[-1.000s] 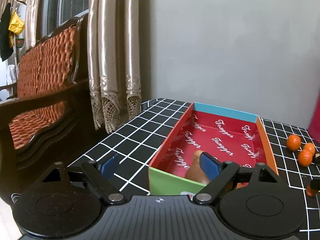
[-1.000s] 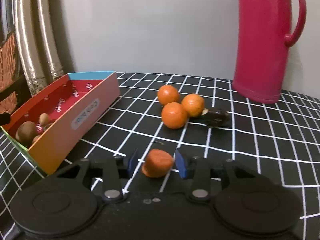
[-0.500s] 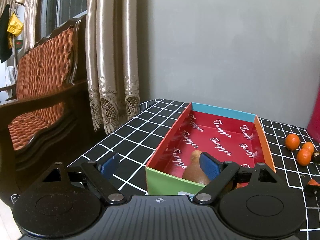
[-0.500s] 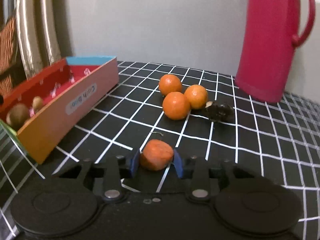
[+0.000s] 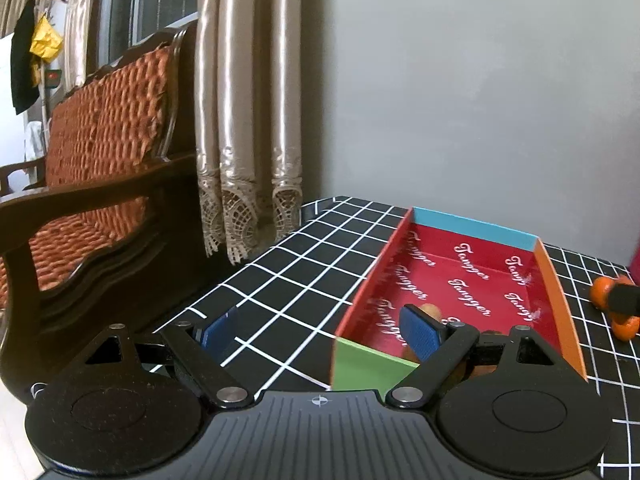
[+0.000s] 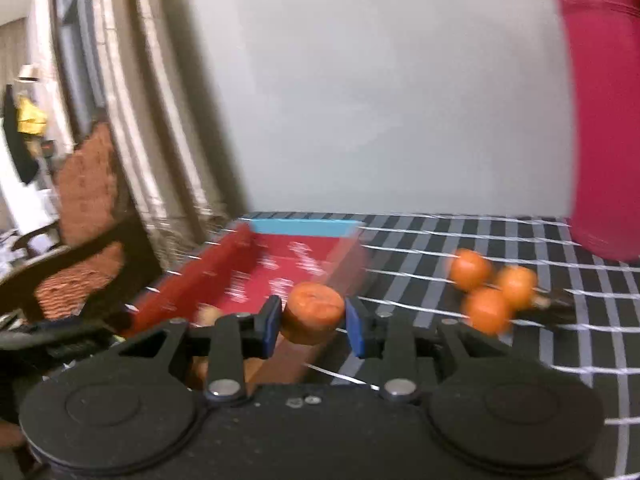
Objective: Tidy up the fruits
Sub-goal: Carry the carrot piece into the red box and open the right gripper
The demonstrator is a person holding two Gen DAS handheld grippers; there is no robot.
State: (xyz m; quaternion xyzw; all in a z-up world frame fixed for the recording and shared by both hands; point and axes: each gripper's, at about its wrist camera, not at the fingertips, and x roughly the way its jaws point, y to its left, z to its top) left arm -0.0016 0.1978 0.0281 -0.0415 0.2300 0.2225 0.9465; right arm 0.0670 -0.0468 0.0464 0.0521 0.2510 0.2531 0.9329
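The orange fruit point(image 6: 313, 312) sits clamped between the blue pads point(image 6: 269, 326) of my right claw point(image 6: 314, 326), narrowed down snugly on it and lifted clear of the table, hanging over the near right wall of the box point(image 6: 224, 276). The picture from that hand is smeared, so finer detail on the fruit is lost.

The box is a shallow cardboard tray with a red printed floor, a blue far end, an orange side and a green near corner. A few brownish fruits point(image 5: 430, 312) lie at its near end (partly hidden behind my left claw's finger). To the right of the box three small oranges point(image 6: 490, 292) cluster together on the black tablecloth with white grid lines point(image 6: 560, 360), with something dark just beside them that I cannot make out. A tall pink jug point(image 6: 604, 120) stands behind them.

My left claw point(image 5: 320, 332) is spread wide with nothing in it, one finger over the cloth and the other over the box's near end. Beyond the table edge are a wooden sofa point(image 5: 100, 184) and curtains point(image 5: 248, 120).
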